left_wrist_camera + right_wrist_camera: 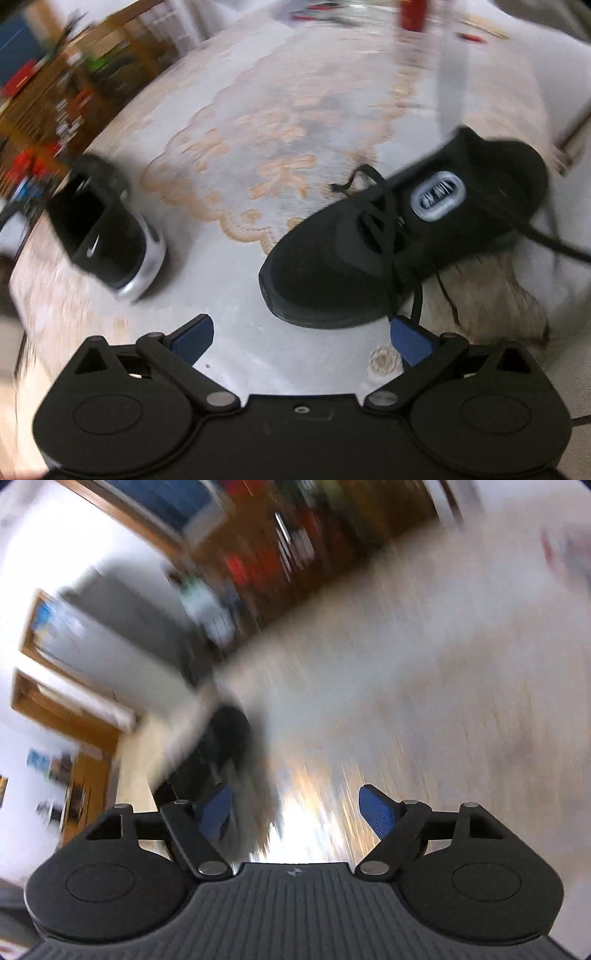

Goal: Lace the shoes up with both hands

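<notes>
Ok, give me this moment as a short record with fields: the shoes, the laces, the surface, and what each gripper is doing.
near shoe: black shoe, toe toward the camera, on the table
laces: black lace loose, untied, one strand trailing down to the left gripper's right finger
far shoe: second black shoe at the left, apart from the first
surface: patterned tablecloth
left gripper: open, holding nothing
right gripper: open, empty; its view is heavily motion-blurred

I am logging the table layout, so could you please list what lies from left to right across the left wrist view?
Black sneaker with a white swoosh and silver heel → beige embroidered lace table runner → black lace-up sneaker with a silver oval tongue badge → its loose black lace end trailing right.
</notes>
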Demonstrator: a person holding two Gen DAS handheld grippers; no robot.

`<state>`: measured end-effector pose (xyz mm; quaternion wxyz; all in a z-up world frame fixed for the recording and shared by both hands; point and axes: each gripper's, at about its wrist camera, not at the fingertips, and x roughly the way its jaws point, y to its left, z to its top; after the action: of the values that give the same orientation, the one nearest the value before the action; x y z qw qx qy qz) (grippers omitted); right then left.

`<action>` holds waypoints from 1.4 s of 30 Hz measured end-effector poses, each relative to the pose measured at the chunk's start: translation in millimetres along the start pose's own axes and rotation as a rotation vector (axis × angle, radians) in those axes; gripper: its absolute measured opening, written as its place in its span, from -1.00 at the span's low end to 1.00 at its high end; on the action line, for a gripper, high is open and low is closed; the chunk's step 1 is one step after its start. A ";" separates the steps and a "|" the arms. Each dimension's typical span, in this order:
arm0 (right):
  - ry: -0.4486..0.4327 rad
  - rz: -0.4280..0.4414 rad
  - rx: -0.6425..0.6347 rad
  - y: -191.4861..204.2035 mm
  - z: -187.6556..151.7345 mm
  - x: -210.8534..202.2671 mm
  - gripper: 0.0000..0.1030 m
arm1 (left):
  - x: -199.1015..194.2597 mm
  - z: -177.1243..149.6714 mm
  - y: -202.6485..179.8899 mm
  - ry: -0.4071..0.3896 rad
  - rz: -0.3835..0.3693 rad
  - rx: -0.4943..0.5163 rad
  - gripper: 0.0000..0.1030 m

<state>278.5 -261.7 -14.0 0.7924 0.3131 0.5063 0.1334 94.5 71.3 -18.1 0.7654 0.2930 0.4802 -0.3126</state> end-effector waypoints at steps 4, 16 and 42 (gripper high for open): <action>0.324 0.122 0.206 -39.4 -66.9 21.6 0.39 | -5.0 -1.4 -18.6 0.027 0.059 -0.119 0.99; 0.481 0.251 0.148 -18.5 -109.7 85.3 -0.96 | -15.0 -4.7 -58.9 0.047 0.140 -0.218 0.99; 0.301 0.162 0.165 -59.6 -67.5 29.0 0.59 | -0.1 -1.3 -65.9 -0.048 -0.007 -0.211 0.96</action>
<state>225.6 -267.8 -92.1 0.6660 0.3934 0.6014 0.1999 43.7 30.5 -28.3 0.8022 0.2014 0.4929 -0.2701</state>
